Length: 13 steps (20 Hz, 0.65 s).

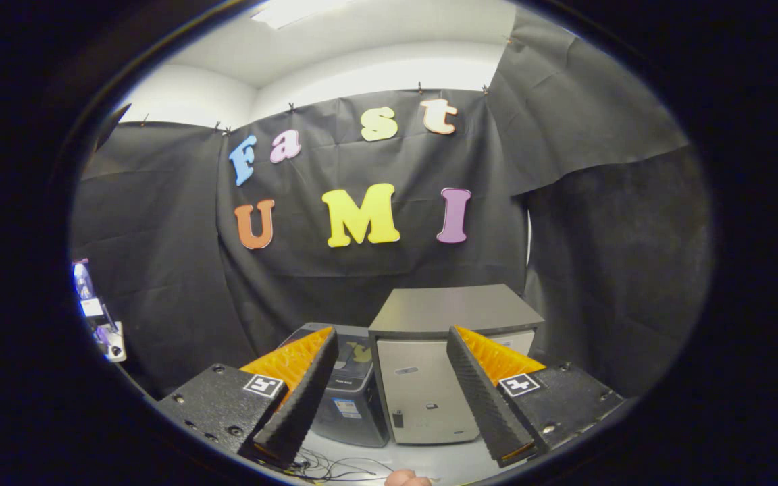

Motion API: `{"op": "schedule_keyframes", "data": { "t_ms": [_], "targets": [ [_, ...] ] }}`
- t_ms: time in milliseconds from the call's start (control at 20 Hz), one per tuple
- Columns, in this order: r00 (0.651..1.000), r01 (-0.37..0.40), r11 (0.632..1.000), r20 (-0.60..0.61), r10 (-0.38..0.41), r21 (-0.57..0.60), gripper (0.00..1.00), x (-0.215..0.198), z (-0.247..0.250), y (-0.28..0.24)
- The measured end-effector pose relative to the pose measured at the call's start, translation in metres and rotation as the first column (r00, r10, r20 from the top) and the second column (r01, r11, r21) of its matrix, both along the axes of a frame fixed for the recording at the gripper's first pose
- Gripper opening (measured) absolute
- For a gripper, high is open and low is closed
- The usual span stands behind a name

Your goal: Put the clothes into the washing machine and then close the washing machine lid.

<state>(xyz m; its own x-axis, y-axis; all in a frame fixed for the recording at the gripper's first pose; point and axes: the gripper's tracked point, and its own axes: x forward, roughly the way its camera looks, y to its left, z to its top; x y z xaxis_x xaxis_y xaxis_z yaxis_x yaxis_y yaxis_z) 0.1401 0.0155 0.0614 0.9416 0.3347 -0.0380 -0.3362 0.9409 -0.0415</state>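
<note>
The gripper (392, 368) is spread wide, its fingers holding nothing. Thin cables (335, 467) lie on the white table (429, 460) below. Just beyond the fingers stand the dark washing machine (352, 398) and, touching its right side, a grey cabinet (443, 364).

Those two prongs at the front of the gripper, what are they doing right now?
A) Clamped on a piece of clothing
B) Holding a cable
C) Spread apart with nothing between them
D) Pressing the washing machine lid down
C: the gripper has its fingers spread wide with nothing held, and the silver cabinet stands beyond the gap between them.
</note>
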Motion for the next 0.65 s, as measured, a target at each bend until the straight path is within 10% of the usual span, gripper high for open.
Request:
{"op": "schedule_keyframes", "data": {
  "t_ms": [650],
  "targets": [
    [1.0,-0.001,1.0,0.005,0.001,0.009,1.0,0.0015,0.0001,0.0003]
  ]
}}
